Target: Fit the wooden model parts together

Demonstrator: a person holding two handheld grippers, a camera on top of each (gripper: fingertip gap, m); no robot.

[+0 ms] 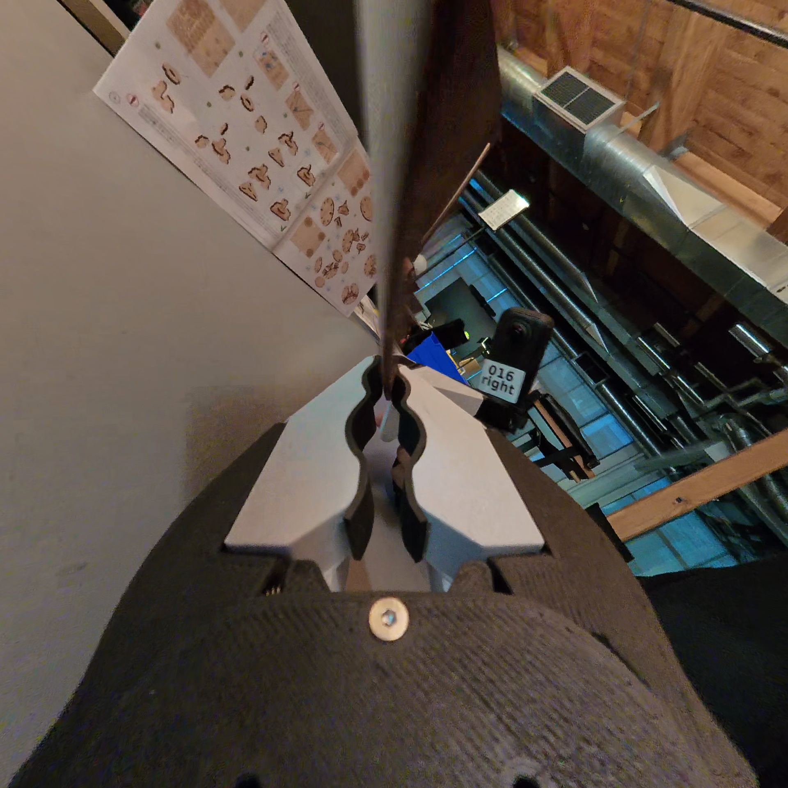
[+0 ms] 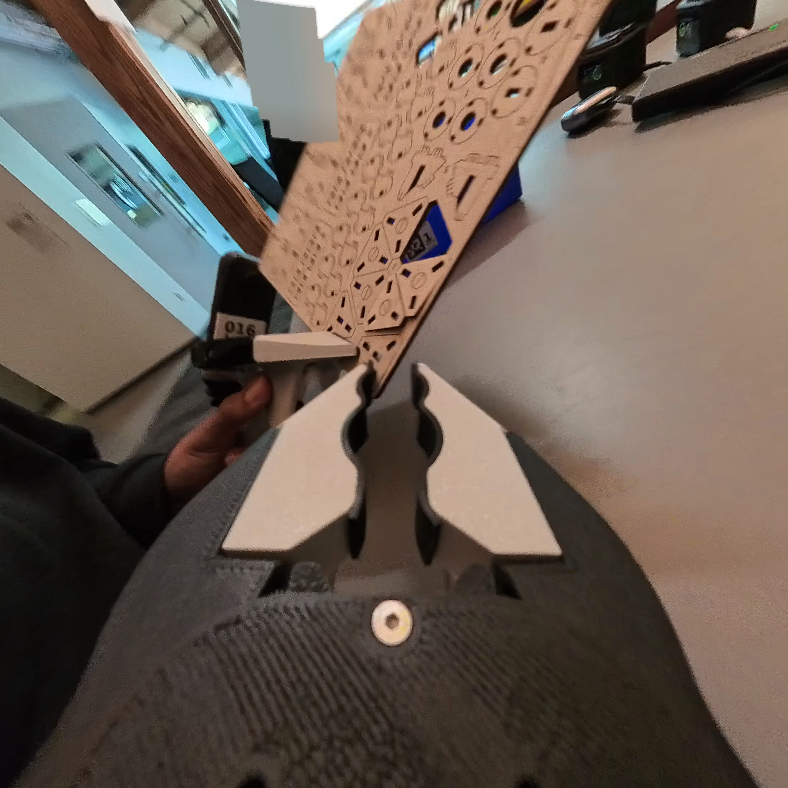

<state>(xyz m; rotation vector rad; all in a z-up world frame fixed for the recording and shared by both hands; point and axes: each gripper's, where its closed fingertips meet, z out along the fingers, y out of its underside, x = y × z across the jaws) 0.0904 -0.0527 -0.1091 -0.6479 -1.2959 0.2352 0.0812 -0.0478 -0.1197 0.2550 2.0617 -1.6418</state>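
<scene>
A thin laser-cut wooden sheet (image 2: 409, 179) with many cut-out shapes is held tilted above the grey table (image 2: 618, 298). My left gripper (image 1: 387, 375) is shut on its lower edge; in the left wrist view the sheet (image 1: 447, 149) shows edge-on, rising from between the pads. The left gripper also shows in the right wrist view (image 2: 307, 347), clamped on the sheet's lower corner, with a hand (image 2: 213, 435) on it. My right gripper (image 2: 392, 375) is open. The sheet's corner lies by its left pad, with a clear gap to the right pad.
A printed instruction sheet (image 1: 239, 128) lies on the table (image 1: 106, 298). A blue bin (image 2: 503, 196) stands behind the wooden sheet. Dark devices and a flat black case (image 2: 703, 81) sit at the table's far right. A wooden post (image 2: 162, 115) rises on the left.
</scene>
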